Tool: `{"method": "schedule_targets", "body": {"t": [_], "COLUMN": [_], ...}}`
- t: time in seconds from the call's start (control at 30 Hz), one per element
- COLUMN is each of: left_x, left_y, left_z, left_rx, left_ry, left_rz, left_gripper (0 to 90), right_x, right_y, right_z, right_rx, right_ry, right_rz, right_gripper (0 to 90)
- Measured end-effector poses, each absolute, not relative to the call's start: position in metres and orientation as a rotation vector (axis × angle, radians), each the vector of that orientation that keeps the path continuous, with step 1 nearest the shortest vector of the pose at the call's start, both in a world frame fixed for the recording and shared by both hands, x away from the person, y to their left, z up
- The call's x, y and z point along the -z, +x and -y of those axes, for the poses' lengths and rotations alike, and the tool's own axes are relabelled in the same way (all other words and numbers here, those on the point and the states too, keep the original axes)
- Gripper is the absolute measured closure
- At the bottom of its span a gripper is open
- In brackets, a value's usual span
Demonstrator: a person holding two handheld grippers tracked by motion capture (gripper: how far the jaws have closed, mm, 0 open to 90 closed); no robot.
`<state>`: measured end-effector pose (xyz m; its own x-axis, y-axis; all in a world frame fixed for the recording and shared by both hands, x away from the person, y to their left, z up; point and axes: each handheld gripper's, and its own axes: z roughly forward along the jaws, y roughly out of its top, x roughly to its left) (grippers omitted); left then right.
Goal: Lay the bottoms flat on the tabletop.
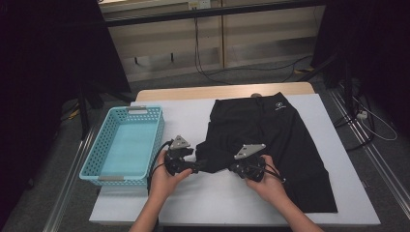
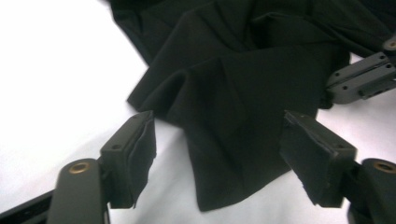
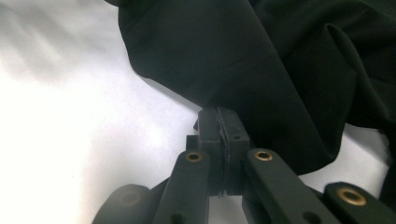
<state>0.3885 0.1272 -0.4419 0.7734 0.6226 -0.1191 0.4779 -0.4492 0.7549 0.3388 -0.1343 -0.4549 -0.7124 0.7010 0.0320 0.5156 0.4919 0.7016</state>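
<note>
A black garment (image 1: 270, 130) with a small white logo lies spread over the white table cover, its near left part bunched into folds. My left gripper (image 1: 198, 166) is open beside that bunched part; in the left gripper view a loose corner of the garment (image 2: 224, 93) lies between the wide-apart pads (image 2: 140, 144) without touching them. My right gripper (image 1: 232, 168) is shut, and in the right gripper view its tips (image 3: 219, 121) pinch the edge of the garment (image 3: 261, 60). The right gripper (image 2: 359, 79) also shows at the cloth's far edge in the left gripper view.
A light blue perforated basket (image 1: 99, 171) stands at the table's left edge, just left of my left hand, with nothing in it. The white table cover (image 1: 212, 198) is bare in front of the hands. Cables run across the floor beyond the table.
</note>
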Motion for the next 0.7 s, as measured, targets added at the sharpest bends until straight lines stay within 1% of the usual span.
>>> {"method": "schedule_targets", "body": {"t": [0.07, 0.1, 0.23, 0.3, 0.47, 0.5, 0.6, 0.63, 0.67, 0.7], "left_x": [0.443, 0.443, 0.447, 0.448, 0.452, 0.451, 0.452, 0.452, 0.451, 0.45], "left_y": [0.389, 0.389, 0.389, 0.39, 0.39, 0.39, 0.39, 0.391, 0.391, 0.391], "left_z": [-0.13, -0.132, -0.132, -0.131, -0.129, -0.129, -0.129, -0.129, -0.129, -0.129], "left_rx": [-0.229, -0.215, -0.203, -0.202, -0.151, -0.148, -0.133, -0.12, -0.09, -0.081], "left_ry": [2.141, 2.141, 2.176, 2.197, 2.226, 2.229, 2.223, 2.224, 2.225, 2.228], "left_rz": [-0.814, -0.82, -0.816, -0.808, -0.813, -0.811, -0.83, -0.837, -0.84, -0.845], "left_gripper": [37.5, 41.8, 50.0, 56.1, 70.0, 70.6, 77.7, 80.6, 85.9, 88.5], "right_x": [0.454, 0.452, 0.444, 0.441, 0.432, 0.431, 0.43, 0.43, 0.43, 0.43], "right_y": [0.338, 0.338, 0.336, 0.336, 0.336, 0.336, 0.336, 0.336, 0.336, 0.336], "right_z": [0.135, 0.136, 0.144, 0.148, 0.159, 0.16, 0.163, 0.163, 0.163, 0.163], "right_rx": [-1.032, -1.034, -1.1, -1.118, -1.165, -1.168, -1.174, -1.17, -1.17, -1.173], "right_ry": [1.03, 1.032, 1.056, 1.062, 1.087, 1.087, 1.087, 1.088, 1.088, 1.085], "right_rz": [-2.485, -2.484, -2.462, -2.458, -2.426, -2.419, -2.413, -2.412, -2.412, -2.413], "right_gripper": [90.0, 90.0, 90.0, 90.0, 90.0, 90.0, 90.0, 90.0, 90.0, 90.0]}}
